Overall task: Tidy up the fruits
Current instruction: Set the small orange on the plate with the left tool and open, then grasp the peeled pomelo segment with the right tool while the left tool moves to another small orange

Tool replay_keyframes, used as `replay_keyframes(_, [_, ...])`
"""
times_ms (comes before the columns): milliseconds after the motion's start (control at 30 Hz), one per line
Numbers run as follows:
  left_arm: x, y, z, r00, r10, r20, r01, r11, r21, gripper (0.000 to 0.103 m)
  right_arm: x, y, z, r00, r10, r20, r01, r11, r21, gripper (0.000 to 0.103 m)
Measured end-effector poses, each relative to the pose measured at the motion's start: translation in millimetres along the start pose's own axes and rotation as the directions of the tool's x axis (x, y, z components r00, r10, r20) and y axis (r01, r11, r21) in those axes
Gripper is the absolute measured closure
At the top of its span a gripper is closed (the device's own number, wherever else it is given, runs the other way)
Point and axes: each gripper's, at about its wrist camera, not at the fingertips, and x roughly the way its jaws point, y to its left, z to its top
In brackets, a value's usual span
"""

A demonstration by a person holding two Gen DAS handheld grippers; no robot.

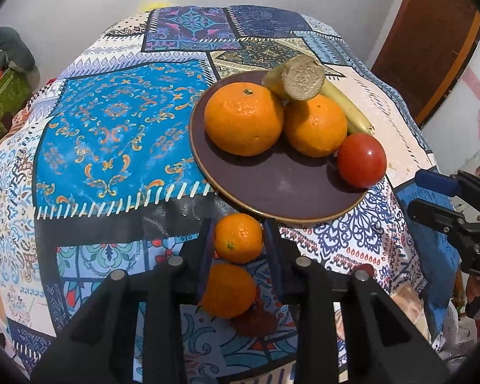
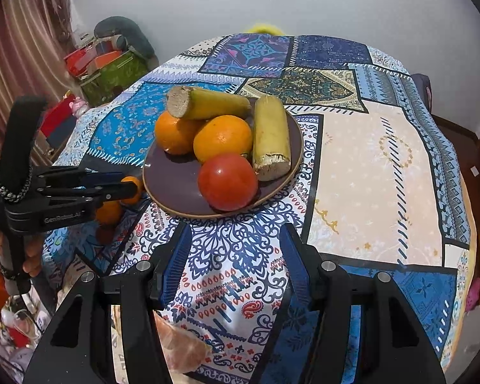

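Observation:
A dark purple plate (image 1: 281, 188) holds two big oranges (image 1: 244, 118), a red tomato (image 1: 361, 160) and two yellow cut stalk pieces (image 1: 299, 78). The plate also shows in the right wrist view (image 2: 172, 192). My left gripper (image 1: 240, 240) is shut on a small tangerine (image 1: 239, 237) just in front of the plate's near rim. A second small tangerine (image 1: 228, 289) lies on the cloth under the gripper. My right gripper (image 2: 235, 252) is open and empty over the cloth in front of the plate, with the tomato (image 2: 228, 181) ahead of it.
The table has a patchwork cloth (image 1: 112, 121) that falls away at its edges. Boxes and clutter (image 2: 112, 64) stand beside the table at the far left. A clear bag with something orange (image 2: 182, 345) lies near the table's front edge. A brown door (image 1: 428, 41) stands at the right.

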Motion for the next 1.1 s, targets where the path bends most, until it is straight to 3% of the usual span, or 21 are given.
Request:
replay_keyframes(400, [-18,-6,19,0.997,-0.012,0.073,0.012,1.000,0.000,0.072,5,-6,-3,1.000,0.003,-0.008,-0.003,1.000,0.016,0.050])
replay_keyframes(767, [10,-14,36,0.999,-0.011,0.040,0.011,1.000,0.014,0.069,4,-5,-5,1.000,0.007,-0.019,-0.007,1.000,-0.010,0.050])
replay_keyframes(933, [7,-14,33,0.999,-0.008,0.034,0.007,1.000,0.002,0.067,0,0,-9,1.000,0.010,-0.020,-0.011,0.999,-0.038,0.050])
replay_keyframes(1100, [-20,-16,17,0.998,0.007,0.065,-0.007,1.000,0.009,0.066,-5,9,-16,0.999,0.023,-0.032,-0.025,0.997,-0.067,0.050])
